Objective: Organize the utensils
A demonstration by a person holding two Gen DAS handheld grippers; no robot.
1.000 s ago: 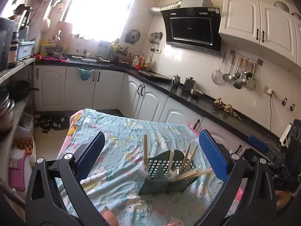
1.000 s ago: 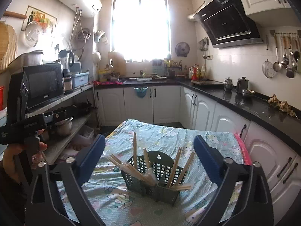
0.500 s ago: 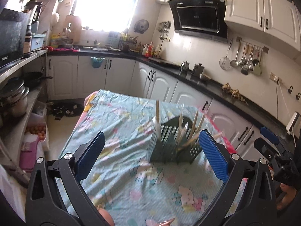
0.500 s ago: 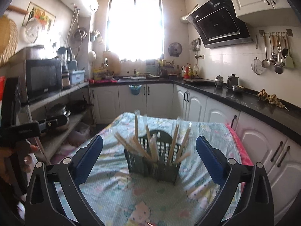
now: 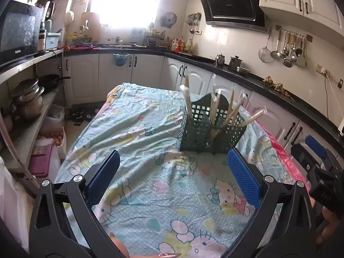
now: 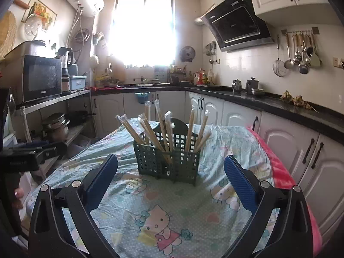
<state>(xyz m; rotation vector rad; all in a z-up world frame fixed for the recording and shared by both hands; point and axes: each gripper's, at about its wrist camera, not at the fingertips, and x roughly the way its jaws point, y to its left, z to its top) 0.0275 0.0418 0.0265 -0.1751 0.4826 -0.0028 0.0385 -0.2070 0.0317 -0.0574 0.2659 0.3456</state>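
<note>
A dark green plastic utensil basket stands upright on a table under a cartoon-print cloth. Several wrapped wooden chopsticks lean out of it at different angles. My left gripper is open and empty, low over the cloth, with the basket ahead and to the right. My right gripper is also open and empty, and the basket sits straight ahead just beyond its blue pads. In the left wrist view the right gripper's body shows at the far right.
Black countertops over white cabinets run along the right and back walls. A shelf with a microwave and pots stands at the left. Ladles hang on the right wall. A pink edge marks the table's right side.
Both grippers dropped lower towards the table and drew nearer the basket, which now looks larger and higher in both views. Both have stayed open and empty.
</note>
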